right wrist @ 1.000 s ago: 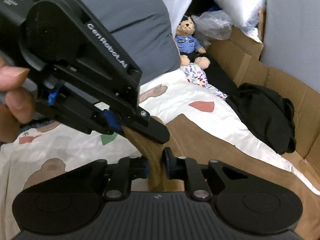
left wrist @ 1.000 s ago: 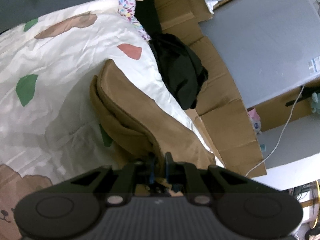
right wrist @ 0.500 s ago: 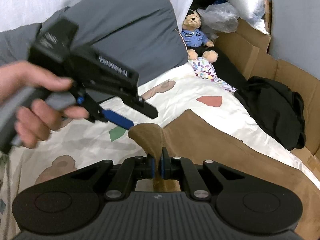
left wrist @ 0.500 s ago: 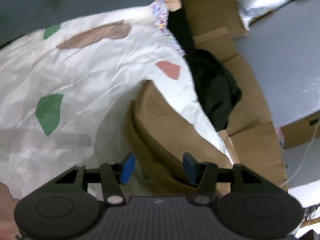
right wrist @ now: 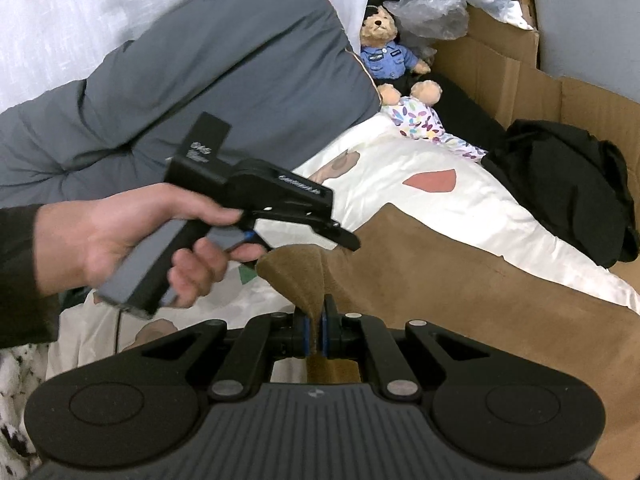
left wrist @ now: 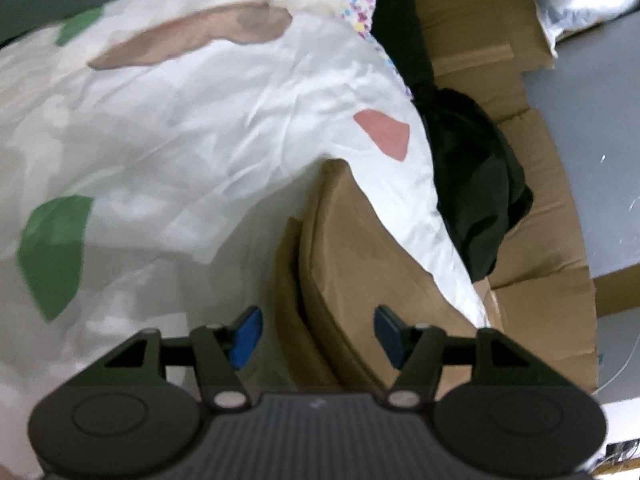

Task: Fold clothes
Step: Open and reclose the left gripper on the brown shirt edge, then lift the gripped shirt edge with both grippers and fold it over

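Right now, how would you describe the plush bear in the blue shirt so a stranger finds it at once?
Start at the big grey quilted cushion behind the white patterned bedsheet. At its right edge, before the brown cardboard wall, sits the tan plush bear in a blue uniform shirt. Unlike the crumpled black garment nearby, it is upright with a face.

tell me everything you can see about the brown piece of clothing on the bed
The brown garment looks like soft, suede-like tan fabric, plain, with no print showing. It lies stretched along the white patterned bedsheet, folded into layers whose stacked edges show in the left wrist view. The right gripper is shut on a raised corner of it. The left gripper is open just above the folded edge, not gripping it. What kind of garment it is cannot be told.
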Motion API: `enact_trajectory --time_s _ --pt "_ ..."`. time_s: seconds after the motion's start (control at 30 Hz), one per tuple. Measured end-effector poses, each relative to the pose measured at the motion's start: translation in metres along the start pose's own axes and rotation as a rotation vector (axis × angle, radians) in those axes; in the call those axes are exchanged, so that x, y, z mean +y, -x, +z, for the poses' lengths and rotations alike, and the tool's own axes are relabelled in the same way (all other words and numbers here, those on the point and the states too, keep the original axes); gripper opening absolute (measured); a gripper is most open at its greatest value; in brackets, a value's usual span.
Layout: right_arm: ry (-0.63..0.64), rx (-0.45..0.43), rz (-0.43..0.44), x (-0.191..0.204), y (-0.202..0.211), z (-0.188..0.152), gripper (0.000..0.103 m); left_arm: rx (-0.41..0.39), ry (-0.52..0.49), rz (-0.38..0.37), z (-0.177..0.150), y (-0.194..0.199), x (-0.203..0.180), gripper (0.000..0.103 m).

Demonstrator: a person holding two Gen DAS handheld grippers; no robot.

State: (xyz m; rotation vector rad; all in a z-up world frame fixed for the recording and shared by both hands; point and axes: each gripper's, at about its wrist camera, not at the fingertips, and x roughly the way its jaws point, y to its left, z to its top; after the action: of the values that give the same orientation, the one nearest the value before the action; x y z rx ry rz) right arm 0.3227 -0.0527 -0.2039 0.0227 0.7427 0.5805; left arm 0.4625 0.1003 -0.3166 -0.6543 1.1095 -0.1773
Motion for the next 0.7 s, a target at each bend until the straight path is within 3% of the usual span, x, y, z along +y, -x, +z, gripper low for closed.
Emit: enact_trajectory --time_s 0.1,0.17,0.27,0.47,0.7 --pt "-0.013 -0.003 0.001 -0.007 0.004 -0.003 0.005 0.013 -0.040 0.016 0.010 -0.011 -0.003 0.042" --pt "-0.033 -0.008 0.007 -0.012 0.006 -0.005 0.005 0.013 -0.055 0.023 0.017 -0.017 -0.003 0.024" --pt "-0.063 -0.013 0.014 -0.017 0.009 -0.010 0.005 0.027 -0.047 0.027 0.024 -0.022 -0.002 0.013" --pt "-0.094 -0.027 0.011 -0.019 0.015 -0.016 0.005 0.039 -0.122 0.043 0.035 -0.013 -0.016 0.009" --pt "-0.113 -0.049 0.006 -0.014 0.032 -0.022 0.005 0.009 -0.175 0.010 0.032 0.010 -0.053 0.009"
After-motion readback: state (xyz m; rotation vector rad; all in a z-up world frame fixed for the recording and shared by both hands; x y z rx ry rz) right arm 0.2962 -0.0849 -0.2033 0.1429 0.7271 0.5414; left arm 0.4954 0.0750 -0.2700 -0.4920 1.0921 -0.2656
